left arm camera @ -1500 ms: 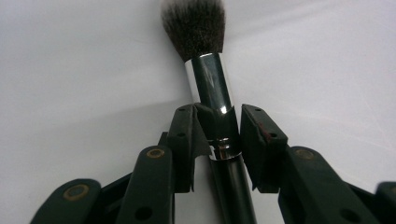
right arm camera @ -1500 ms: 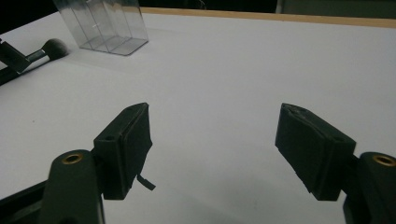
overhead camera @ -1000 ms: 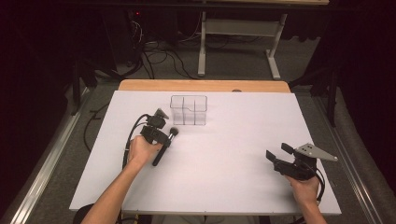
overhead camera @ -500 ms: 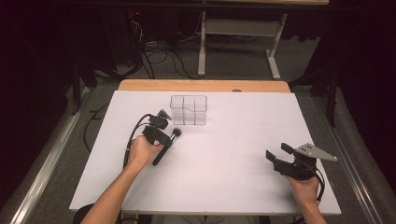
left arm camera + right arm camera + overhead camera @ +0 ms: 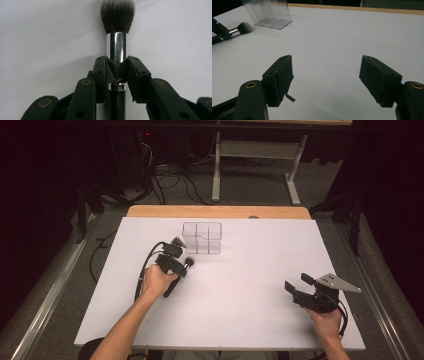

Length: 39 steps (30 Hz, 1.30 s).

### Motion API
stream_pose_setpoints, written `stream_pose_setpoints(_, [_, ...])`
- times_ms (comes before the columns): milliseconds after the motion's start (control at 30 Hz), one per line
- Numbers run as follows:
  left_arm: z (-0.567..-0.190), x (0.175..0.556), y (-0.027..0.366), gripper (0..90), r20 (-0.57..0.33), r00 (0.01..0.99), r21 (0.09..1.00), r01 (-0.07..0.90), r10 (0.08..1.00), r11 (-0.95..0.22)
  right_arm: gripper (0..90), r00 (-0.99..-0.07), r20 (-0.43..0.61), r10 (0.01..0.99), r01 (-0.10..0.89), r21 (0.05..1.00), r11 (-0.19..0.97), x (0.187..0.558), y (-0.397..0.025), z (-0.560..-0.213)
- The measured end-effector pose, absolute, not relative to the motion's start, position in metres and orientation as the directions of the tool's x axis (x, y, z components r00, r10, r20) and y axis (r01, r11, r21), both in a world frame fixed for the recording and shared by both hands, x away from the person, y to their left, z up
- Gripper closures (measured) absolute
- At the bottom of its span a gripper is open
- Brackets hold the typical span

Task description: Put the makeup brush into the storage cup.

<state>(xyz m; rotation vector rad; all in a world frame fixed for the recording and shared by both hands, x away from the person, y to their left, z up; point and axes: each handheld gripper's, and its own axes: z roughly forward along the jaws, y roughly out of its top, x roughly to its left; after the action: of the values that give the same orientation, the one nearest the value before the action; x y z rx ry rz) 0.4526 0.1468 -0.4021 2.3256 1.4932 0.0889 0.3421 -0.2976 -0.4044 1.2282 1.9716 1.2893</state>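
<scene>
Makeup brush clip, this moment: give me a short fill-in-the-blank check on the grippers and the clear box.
1. The left gripper is shut on the ____ of the makeup brush.
2. The right gripper is ____ and holds nothing.
3. The clear organizer stands nearer the ____ gripper.
4. The brush's bristles point toward the ____.

Missing words: ferrule; open; left; organizer
</scene>
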Motion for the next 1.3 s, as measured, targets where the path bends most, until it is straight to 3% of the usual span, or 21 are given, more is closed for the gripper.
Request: stream_pose_setpoints(1300, [-0.376, 0.435, 0.153, 71.1, -0.128, 0.531, 0.512, 0.759, 0.838, -0.402, 28.8, -0.477, 0.080, 0.875, 0.425, 0.893, 0.150, 0.342, -0.298, -0.405])
